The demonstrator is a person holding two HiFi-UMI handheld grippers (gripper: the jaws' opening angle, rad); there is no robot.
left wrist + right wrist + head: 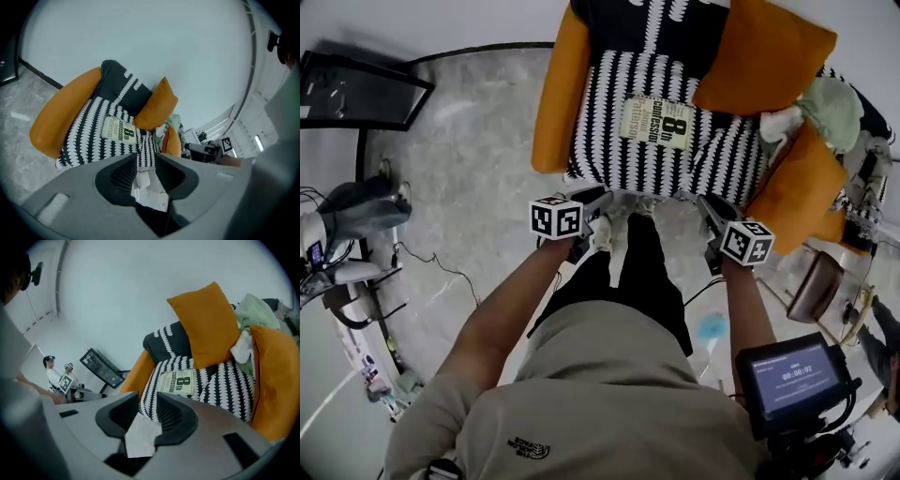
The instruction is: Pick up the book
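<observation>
A pale book [657, 123] with black print lies flat on the black-and-white patterned seat of an armchair [609, 155]. Both grippers hover in front of the seat's near edge, short of the book. In the head view my left gripper [602, 199] is at the seat's front left and my right gripper [710, 206] at its front right. In the left gripper view the book [120, 129] lies beyond the open jaws of the left gripper [146, 157]. In the right gripper view the book [178, 382] lies just past the open jaws of the right gripper [147, 397]. Neither holds anything.
An orange cushion [759, 56] leans at the chair's back right, and orange arms [555, 94] flank the seat. A green cloth [830, 108] sits on the right arm. A black screen [356, 89] stands on the floor at left, cables beside it. A small monitor [792, 375] is at lower right.
</observation>
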